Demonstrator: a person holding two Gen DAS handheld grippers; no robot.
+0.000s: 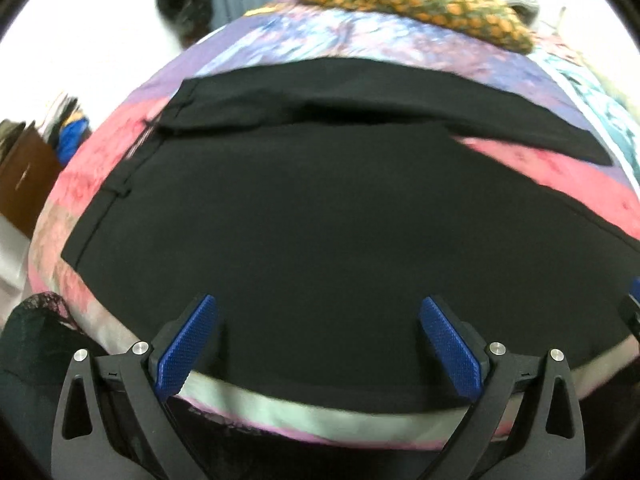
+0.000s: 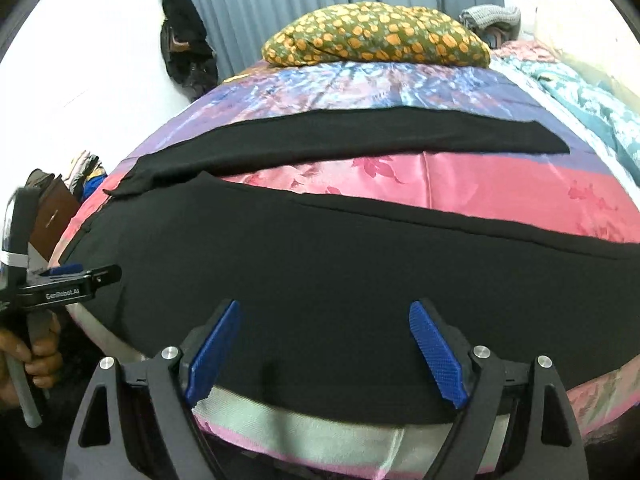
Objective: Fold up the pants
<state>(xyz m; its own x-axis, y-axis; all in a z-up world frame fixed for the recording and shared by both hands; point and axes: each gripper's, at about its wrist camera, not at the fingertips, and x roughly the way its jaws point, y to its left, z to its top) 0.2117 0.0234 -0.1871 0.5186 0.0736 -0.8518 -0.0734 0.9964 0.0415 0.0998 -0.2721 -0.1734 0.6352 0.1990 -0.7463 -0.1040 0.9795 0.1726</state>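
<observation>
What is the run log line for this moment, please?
pants: flat on bed, legs apart | left gripper: open | right gripper: open

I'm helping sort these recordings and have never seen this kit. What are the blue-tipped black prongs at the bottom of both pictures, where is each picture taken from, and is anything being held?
No robot here: a person carries a hand-held gripper in each hand, and each has a wide-angle camera looking forward along its two fingers. One picture looks past the left hand-held gripper, the other past the right hand-held gripper. The prongs are the fingers, with blue pads.

Black pants lie spread on a bed with a pink and purple floral cover, the legs apart. An orange-spotted pillow sits at the far end.

Both sets of jaws stand open above the pants; nothing is held. The right view also shows the person's hand gripping the left tool's handle.
</observation>
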